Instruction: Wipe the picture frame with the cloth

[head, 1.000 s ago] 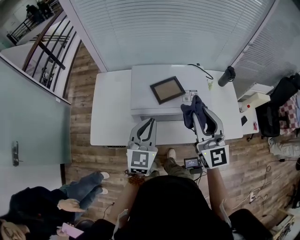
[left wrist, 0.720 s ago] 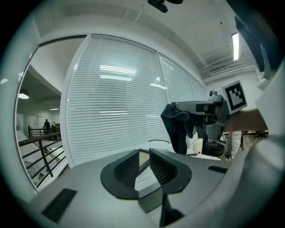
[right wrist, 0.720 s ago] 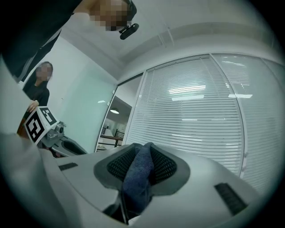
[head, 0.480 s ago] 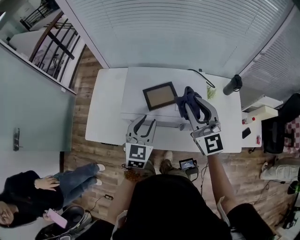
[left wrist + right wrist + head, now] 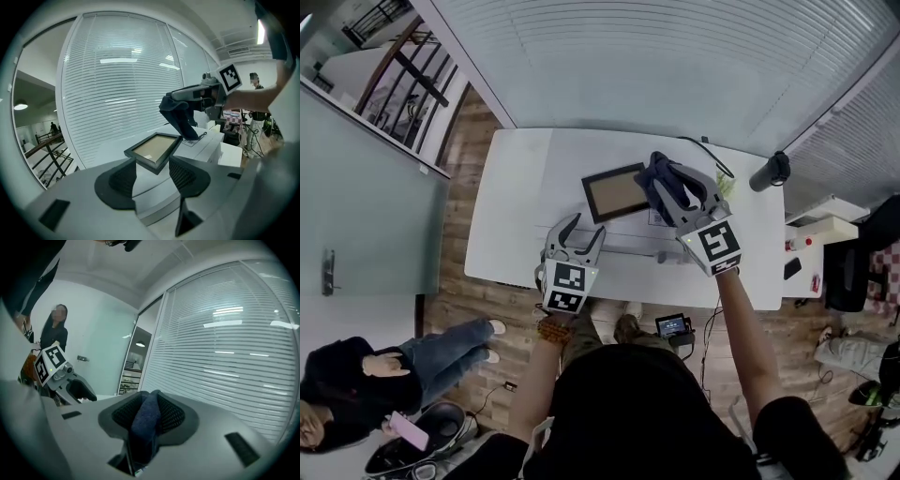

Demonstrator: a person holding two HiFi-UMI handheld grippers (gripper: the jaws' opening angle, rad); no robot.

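So, frame [image 5: 616,192] lies flat on a raised white block [image 5: 581,155] mid-worktop [image 5: 511,216]. It has a dark border and tan middle, and sits a bit askew to the block's edges. Cloth [image 5: 179,119], dark blue & bunched, hangs just over the frame's rt side, near a small paper label [image 5: 196,139]. Can't tell whether it touches the frame.

R claw [image 5: 148,409] is clamped on the cloth, fabric pinched btwn both pads w/ a fold poking up past the tips.

L claw [image 5: 152,174] sits low at the block's near edge, aimed at the frame's near corner. Its jaws have just been opening and stand part-way apart. The pads press on nothing, and the corner shows just beyond the gap.

Farther out there's a black cylinder [image 5: 769,172] at the worktop's rt end and a thin cable [image 5: 705,148] near the far edge. Blinds [image 5: 675,56] are behind and wood floor [image 5: 469,309] is around. A person [image 5: 356,412] is at lower left of the head view.
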